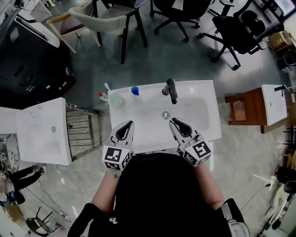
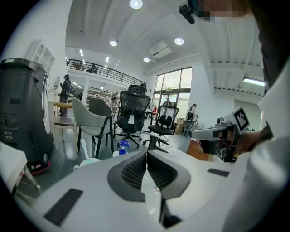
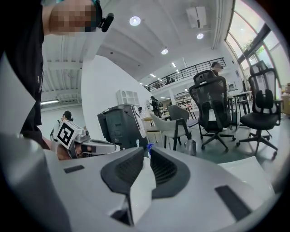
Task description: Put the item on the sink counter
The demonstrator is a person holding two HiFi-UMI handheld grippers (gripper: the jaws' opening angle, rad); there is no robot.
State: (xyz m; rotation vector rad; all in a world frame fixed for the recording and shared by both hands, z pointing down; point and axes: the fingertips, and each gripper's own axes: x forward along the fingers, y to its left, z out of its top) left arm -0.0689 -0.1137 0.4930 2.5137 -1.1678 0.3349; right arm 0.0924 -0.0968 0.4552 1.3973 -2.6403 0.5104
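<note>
Your left gripper (image 1: 131, 123) is squeezed shut on nothing. Your right gripper (image 1: 172, 121) has a tiny gap between its jaws and holds nothing too. Both hang over the front of the sink counter (image 1: 206, 95). The toothbrush cup (image 1: 114, 100) and blue spray bottle (image 1: 135, 90) stand at its back left.

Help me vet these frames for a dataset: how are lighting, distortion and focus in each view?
Head view: even light, sharp; the white sink is bright yet keeps detail; the edges bend slightly. Left gripper view: strong fisheye with black corners, ceiling lights flare, and the near left claw looks soft. Right gripper view: same fisheye, windows glare, right claw soft.
</note>
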